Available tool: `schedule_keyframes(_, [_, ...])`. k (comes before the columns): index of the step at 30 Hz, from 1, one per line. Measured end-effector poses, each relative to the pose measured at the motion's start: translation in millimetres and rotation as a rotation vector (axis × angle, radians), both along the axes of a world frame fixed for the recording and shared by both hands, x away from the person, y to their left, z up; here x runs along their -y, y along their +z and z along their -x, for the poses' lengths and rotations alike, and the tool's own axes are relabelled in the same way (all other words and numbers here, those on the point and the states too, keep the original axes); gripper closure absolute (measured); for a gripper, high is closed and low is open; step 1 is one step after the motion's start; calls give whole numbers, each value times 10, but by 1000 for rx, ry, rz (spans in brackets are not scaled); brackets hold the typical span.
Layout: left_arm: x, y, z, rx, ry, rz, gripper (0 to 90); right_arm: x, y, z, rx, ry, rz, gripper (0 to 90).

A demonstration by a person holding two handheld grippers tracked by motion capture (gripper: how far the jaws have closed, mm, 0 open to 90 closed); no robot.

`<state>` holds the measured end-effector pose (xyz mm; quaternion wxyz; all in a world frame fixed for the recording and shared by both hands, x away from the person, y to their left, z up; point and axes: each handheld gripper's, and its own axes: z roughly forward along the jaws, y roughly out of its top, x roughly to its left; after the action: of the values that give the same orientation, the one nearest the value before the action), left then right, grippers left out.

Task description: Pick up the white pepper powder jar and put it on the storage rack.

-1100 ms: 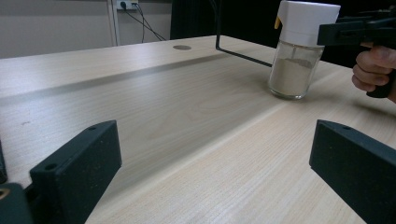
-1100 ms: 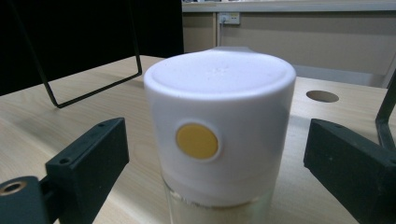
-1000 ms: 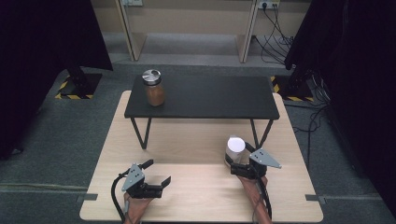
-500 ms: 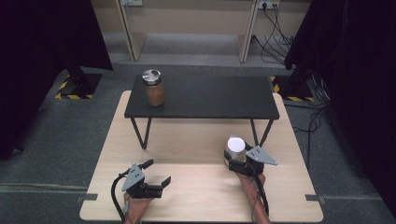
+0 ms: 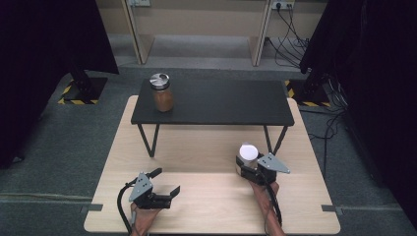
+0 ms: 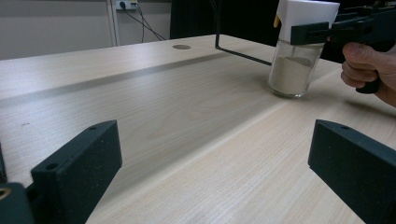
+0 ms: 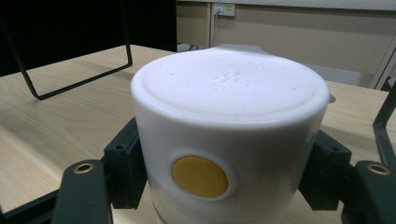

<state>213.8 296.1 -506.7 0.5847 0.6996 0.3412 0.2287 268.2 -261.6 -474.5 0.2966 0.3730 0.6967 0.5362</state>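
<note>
A glass jar with a white cap (image 5: 248,151) and pale powder inside stands on the wooden table (image 5: 196,206) at the right. My right gripper (image 5: 248,164) is shut on its cap, one jaw pressed to each side; the cap (image 7: 229,116) has a yellow dot facing the camera. In the left gripper view the jar (image 6: 294,70) rests on the table with the right gripper (image 6: 327,30) clamped on the cap. My left gripper (image 5: 165,180) lies open near the front left, with nothing between its jaws (image 6: 210,158). A brown-filled jar with a silver lid (image 5: 162,92) stands on the black bench.
A low black bench (image 5: 221,103) on thin wire legs spans the far half of the table; one leg (image 5: 275,142) stands just behind the white-capped jar. Dark curtains and cables lie beyond the table.
My right gripper has edged slightly forward and left around the white-capped jar. The left gripper and the brown jar have not moved.
</note>
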Motion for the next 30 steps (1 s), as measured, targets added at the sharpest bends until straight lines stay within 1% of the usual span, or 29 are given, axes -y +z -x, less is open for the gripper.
schedule_keyframes(5, [0,0,-1,0,0,0,20,-11,10,12,-1,-5,5,306])
schedule_keyframes(8, [0,1,-2,-1,-1,-1,20,-28,37,27,-1,-7,20,306])
schedule_keyframes(12, [0,1,-6,-2,-2,-1,21,10,81,57,7,13,11,307])
schedule_keyframes(15, [1,3,-5,-2,-2,-2,21,27,153,82,11,27,24,307])
schedule_keyframes(21, [2,4,-6,-2,-2,-4,21,113,304,116,2,65,19,307])
schedule_keyframes(26, [1,5,-6,-3,-3,-3,21,162,483,111,-26,108,20,307])
schedule_keyframes(28, [-1,3,-6,-3,-3,-1,21,159,574,112,-31,124,36,307])
schedule_keyframes(30, [-1,3,-8,-4,-3,-1,21,172,656,109,-33,144,36,307])
